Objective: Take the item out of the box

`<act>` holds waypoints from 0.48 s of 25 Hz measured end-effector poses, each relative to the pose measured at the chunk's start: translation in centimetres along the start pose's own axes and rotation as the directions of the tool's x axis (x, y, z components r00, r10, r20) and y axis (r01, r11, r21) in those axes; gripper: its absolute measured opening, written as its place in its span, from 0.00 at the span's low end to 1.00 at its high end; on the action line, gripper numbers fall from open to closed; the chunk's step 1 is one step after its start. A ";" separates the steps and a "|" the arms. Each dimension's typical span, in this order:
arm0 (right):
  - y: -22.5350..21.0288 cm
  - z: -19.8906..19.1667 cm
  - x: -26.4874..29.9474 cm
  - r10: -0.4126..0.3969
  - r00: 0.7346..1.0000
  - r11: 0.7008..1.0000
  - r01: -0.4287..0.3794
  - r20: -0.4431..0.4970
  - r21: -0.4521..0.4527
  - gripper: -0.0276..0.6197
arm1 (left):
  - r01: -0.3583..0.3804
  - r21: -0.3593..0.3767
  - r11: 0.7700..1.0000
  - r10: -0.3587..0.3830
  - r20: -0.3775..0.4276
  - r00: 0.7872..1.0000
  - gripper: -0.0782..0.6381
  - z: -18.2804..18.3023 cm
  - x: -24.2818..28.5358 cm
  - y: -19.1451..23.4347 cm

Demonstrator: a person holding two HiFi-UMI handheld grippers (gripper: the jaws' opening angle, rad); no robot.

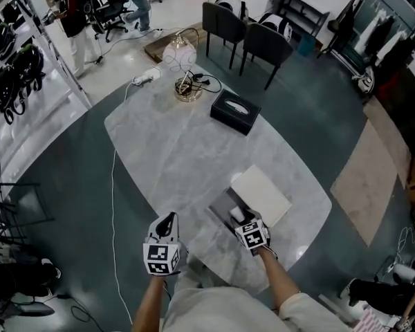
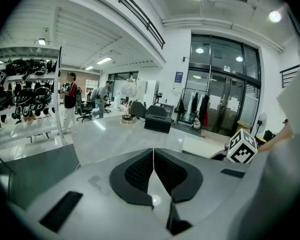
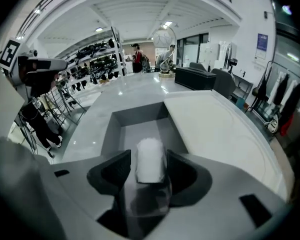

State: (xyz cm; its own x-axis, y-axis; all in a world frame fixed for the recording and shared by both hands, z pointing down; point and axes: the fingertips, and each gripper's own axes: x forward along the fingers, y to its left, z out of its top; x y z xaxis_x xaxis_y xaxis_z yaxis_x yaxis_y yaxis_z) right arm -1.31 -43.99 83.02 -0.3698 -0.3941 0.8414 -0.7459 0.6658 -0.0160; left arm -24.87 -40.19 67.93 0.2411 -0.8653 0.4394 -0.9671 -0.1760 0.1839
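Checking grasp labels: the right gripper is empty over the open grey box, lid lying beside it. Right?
Not empty: the right gripper view shows the right gripper shut on a white item. It is over the open grey box, lid beside it.

I see my right gripper at a white item in the open grey box on the marble table; my left gripper hovers nearby.
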 end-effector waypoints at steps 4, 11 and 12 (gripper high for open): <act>0.2 -0.8 0.7 0.003 0.999 1.000 -0.004 -0.039 -0.009 0.39 | -0.006 -0.001 1.000 0.006 0.002 1.000 0.13 -0.1 -0.3 0.1; 0.1 -1.0 1.5 -0.012 0.998 1.000 0.010 -0.068 -0.029 0.36 | -0.017 -0.004 1.000 0.017 -0.002 1.000 0.13 -0.2 -0.7 0.5; 0.0 -1.1 1.6 -0.018 0.997 0.999 0.016 -0.073 -0.032 0.34 | -0.019 -0.004 1.000 0.019 -0.002 1.000 0.13 -0.2 -0.8 0.5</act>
State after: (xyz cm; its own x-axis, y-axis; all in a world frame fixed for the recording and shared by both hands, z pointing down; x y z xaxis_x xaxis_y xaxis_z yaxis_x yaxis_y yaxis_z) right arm -1.27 -43.93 84.97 -0.3145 -0.3589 0.8788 -0.7334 0.6796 0.0150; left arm -25.56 -39.50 67.86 0.2231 -0.8676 0.4444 -0.9711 -0.1580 0.1792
